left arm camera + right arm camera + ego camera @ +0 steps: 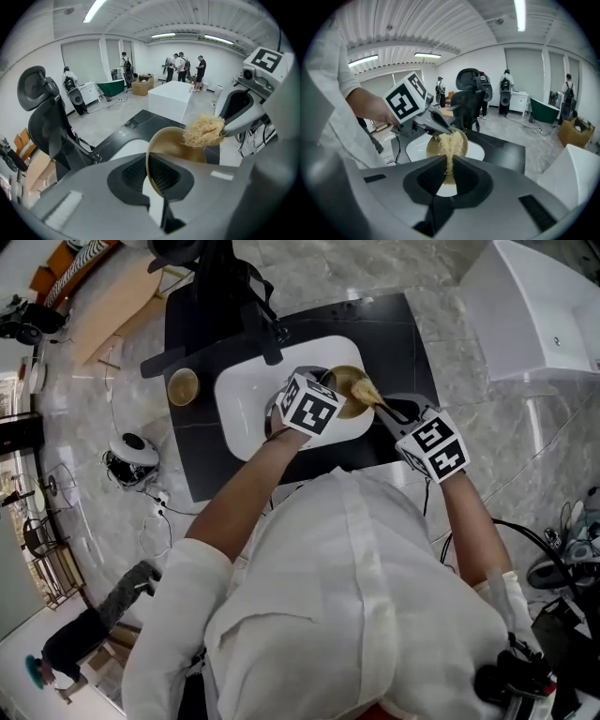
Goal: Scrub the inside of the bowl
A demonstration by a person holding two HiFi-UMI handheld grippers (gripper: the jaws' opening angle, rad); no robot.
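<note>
Here, bowl (168,144) over white tray (246,401); small cup (183,386) beside tray.

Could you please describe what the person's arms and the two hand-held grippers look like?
The left hand-held gripper and the right hand-held gripper each have a grey body with black ribbed recesses round the jaws and carry a white cube printed with black square markers. The person wears a white shirt, forearms bare.

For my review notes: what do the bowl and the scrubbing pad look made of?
Bowl: thin-walled, smooth tan-gold with a dull sheen; metal or plastic, the frames cannot settle it. Scrubbing pad: a tuft of pale straw-coloured loose fibres, frayed at the edges; likely plant fibre such as loofah, possibly synthetic.
</note>
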